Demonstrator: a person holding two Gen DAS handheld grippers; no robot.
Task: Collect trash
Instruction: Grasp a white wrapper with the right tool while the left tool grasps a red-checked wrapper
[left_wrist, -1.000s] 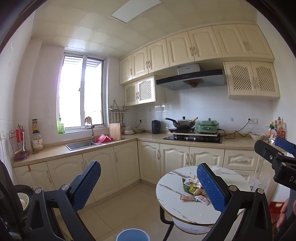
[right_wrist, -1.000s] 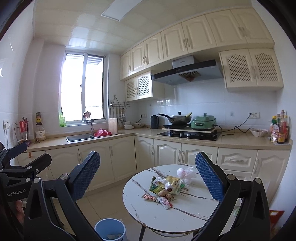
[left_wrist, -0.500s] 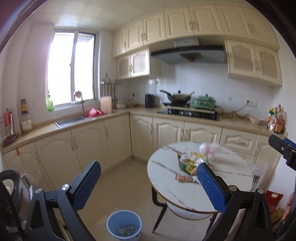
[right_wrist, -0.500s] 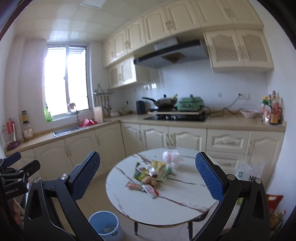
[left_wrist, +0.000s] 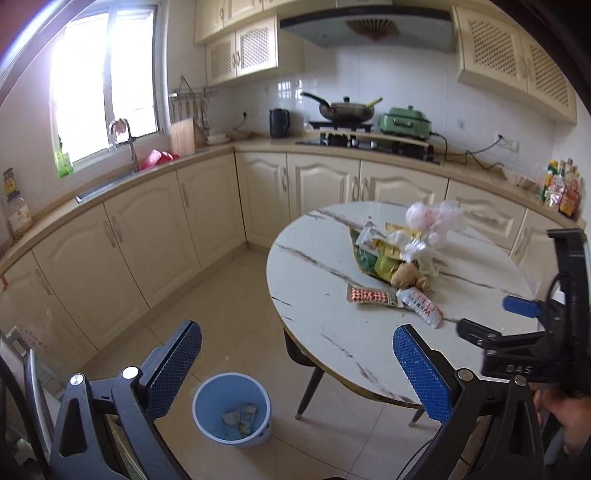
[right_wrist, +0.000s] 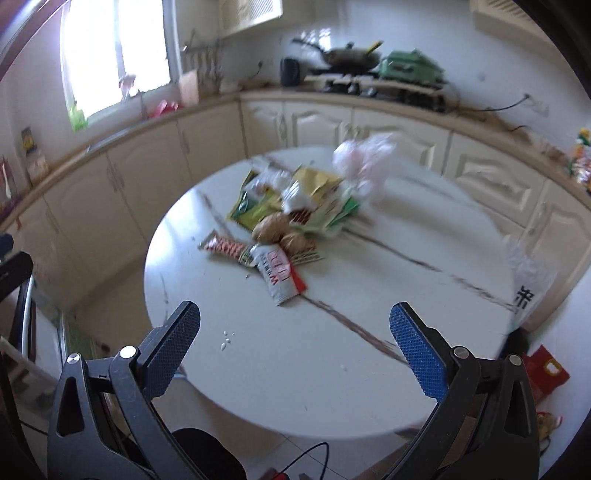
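**Readable markings**

The letters "DAS" are showing on the black body of the right gripper (left_wrist: 517, 317) in the left wrist view. Red print on the white wrapper (right_wrist: 279, 273) is staying too blurred to read.

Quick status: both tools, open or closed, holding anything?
Left tool: open, holding nothing.
Right tool: open, holding nothing, above the round table.

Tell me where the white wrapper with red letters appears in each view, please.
Left wrist view: the white wrapper with red letters lies right of centre, at the near end of the trash pile.
Right wrist view: the same wrapper lies near the centre, closest to the camera.
Shared landmark: the brown lumpy item just behind it on the round table.
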